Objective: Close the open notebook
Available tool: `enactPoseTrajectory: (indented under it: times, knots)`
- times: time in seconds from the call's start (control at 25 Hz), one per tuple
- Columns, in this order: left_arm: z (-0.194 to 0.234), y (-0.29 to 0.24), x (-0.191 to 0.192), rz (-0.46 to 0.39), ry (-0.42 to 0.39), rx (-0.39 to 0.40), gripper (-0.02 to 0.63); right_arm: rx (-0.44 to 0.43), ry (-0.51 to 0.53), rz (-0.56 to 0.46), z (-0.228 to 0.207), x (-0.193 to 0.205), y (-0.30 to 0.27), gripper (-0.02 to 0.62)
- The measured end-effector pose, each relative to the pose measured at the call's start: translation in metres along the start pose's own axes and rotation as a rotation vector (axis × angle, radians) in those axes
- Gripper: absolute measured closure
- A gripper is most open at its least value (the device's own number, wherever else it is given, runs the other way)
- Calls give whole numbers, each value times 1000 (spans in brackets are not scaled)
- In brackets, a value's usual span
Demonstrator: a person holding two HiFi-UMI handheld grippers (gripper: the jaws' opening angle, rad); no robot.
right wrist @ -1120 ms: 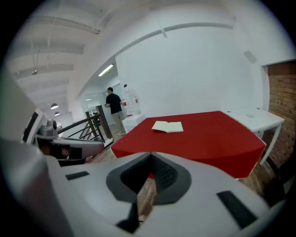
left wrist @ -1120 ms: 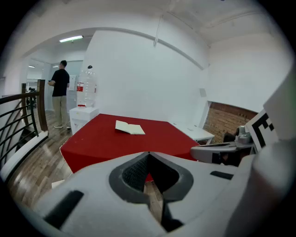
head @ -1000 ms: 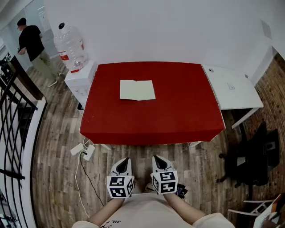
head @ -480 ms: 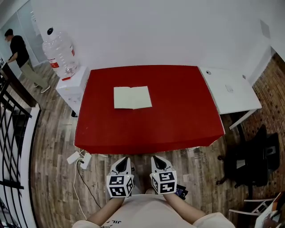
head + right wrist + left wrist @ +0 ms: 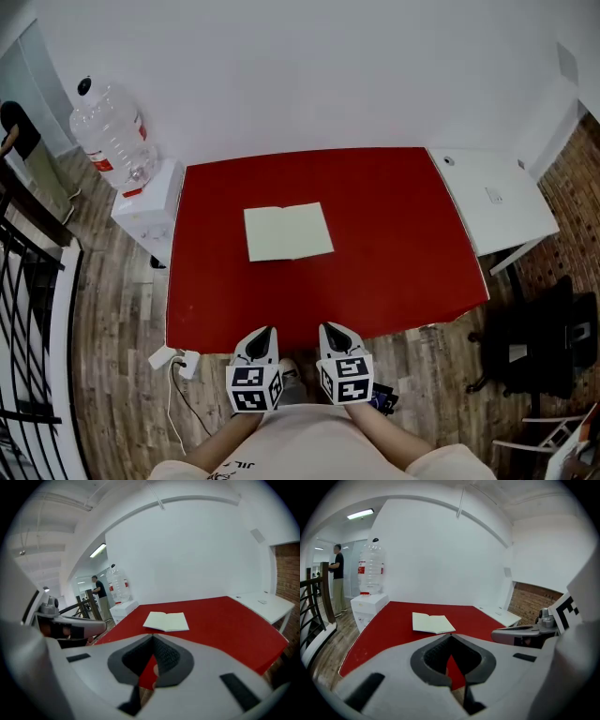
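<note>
- In the last second the red counter has drawn closer in the head view. Its near edge now sits just ahead of your tools, where a strip of wooden floor lay between before.
- The notebook has not been disturbed. It lies open and flat on the counter, a little left of the middle, well apart from both tools.
- Your left fingers are closed tip to tip with nothing between them, and your right fingers are the same.
- So this is approach only, and the closing itself has not begun. You will likely need to part one pair of fingers to lift a cover.
- The notebook shows two pale cream rectangular pages meeting at a shallow centre crease. It looks thin and light, so it may slide on the counter.
- The counter is a plain matte red rectangle.
- The fingers are white shells with dark ribbed pads.
- A clear water bottle stands at the left and a white side table at the right.
</note>
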State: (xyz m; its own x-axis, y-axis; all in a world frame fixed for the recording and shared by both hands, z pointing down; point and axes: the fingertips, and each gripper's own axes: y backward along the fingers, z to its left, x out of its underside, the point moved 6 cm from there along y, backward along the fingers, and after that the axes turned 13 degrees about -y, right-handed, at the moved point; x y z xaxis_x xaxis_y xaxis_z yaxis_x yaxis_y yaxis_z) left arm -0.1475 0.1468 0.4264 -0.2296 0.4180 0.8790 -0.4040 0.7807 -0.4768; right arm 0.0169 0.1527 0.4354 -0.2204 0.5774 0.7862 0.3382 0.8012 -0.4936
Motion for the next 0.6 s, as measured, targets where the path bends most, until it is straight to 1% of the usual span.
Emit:
enactPoseTrajectory:
  times: [0.12,0.24,0.44,0.6]
  knots:
    - [23,-14,-8,2,-2,6,600,11,-5,-10,9,-13,-22,592]
    - [38,-26,-14,5,-7,13,601,21,0,-16,14,-22,-36,592]
    - [38,-43,-20,17,4,38,601,30,-4,-2,6,-32,-48,591]
    - [37,-59,-28,18,19,33,600,19,8,-3,-3,-49,-56,591]
